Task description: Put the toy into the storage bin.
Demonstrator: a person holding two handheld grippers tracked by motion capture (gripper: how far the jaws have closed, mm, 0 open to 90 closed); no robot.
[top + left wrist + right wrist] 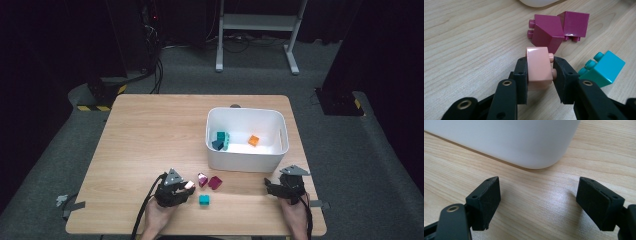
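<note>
Left gripper [540, 72] clamps pink brick [539, 66]; right gripper [537, 202] gapes empty. Bin [280, 122], right of centre, holds three bricks; three apparently remain.

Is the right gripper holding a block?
No: in the right gripper view the right gripper is wide open, with bare table between its fingers.

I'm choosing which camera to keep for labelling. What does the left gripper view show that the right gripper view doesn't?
Left gripper view: the left gripper with its jaws shut on a pink block, two magenta blocks beyond it, and a teal block beside it.
Right gripper view: the right gripper, jaws wide apart and holding nothing, facing the white bin's wall up close.
Both: the wooden table and part of that bin.
</note>
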